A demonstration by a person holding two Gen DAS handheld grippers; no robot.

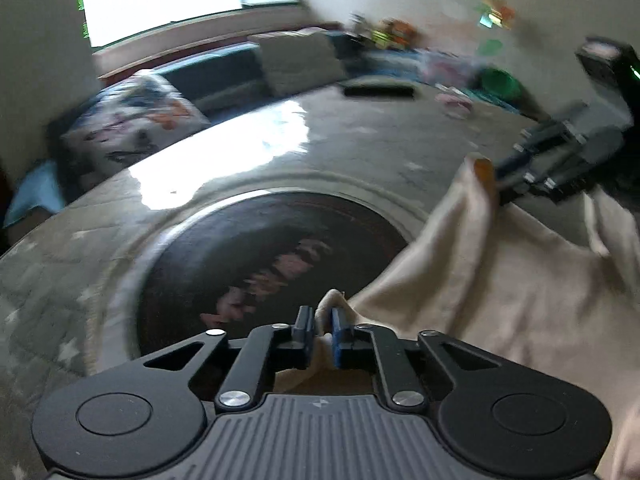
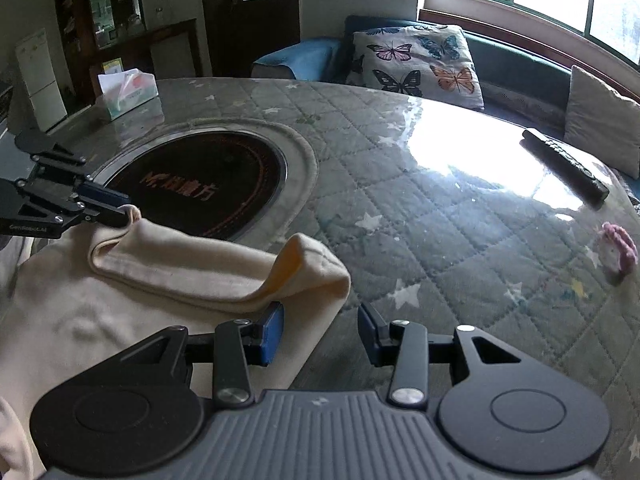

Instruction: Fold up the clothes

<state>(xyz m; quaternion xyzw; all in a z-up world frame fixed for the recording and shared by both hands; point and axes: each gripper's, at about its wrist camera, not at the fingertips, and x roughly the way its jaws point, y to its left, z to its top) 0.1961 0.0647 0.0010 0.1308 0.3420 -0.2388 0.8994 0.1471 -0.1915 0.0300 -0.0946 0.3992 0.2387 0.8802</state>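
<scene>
A cream garment [image 2: 120,320] lies on the round quilt-patterned table [image 2: 440,240], its folded edge [image 2: 224,276] raised with an orange lining showing. My left gripper [image 1: 322,328] is shut on a corner of the garment [image 1: 500,280]; it also shows in the right wrist view [image 2: 120,210] pinching that corner. My right gripper [image 2: 320,328] is open, its left finger over the garment's near corner and its right finger over bare table. It also shows in the left wrist view [image 1: 516,176], next to the garment's raised edge.
A dark round hotplate [image 2: 200,188] is set in the table's middle. A black remote [image 2: 564,164], a pink item [image 2: 620,248] and a tissue box [image 2: 128,92] lie on the table. A sofa with a butterfly cushion [image 2: 420,60] stands behind.
</scene>
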